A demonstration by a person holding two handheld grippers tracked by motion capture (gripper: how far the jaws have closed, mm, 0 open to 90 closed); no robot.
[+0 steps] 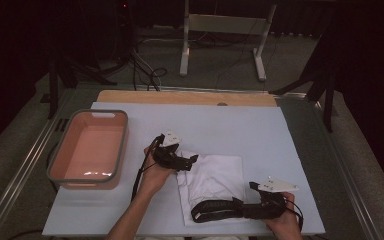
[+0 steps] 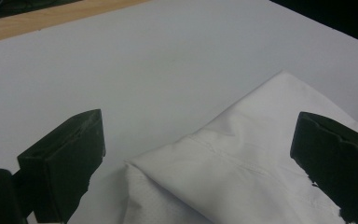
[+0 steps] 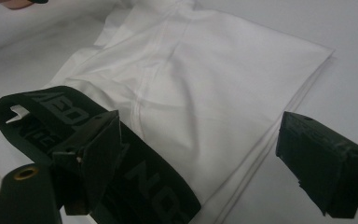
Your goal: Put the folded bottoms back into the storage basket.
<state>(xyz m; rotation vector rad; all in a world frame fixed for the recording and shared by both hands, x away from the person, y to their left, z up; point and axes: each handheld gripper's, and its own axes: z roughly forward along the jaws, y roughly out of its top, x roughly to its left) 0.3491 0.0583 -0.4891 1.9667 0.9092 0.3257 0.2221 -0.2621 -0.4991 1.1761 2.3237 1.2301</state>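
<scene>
A folded white garment [image 1: 212, 180] with a black lettered waistband [image 1: 215, 210] lies on the white table top [image 1: 205, 125], near its front edge. My left gripper [image 1: 192, 162] hovers at the garment's far left corner, open; in the left gripper view its jaws stand wide on either side of that corner [image 2: 242, 158]. My right gripper [image 1: 247, 197] sits at the garment's near right end, open. In the right gripper view the left jaw rests over the waistband [image 3: 154, 177] while the right jaw stands beyond the cloth's edge [image 3: 205, 93].
A pink basin [image 1: 125, 135] with a grey rim stands at the table's left side. A wooden strip [image 1: 185, 97] runs along the far edge. Beyond the table are cables and a white stand's legs [image 1: 222, 25] on the floor.
</scene>
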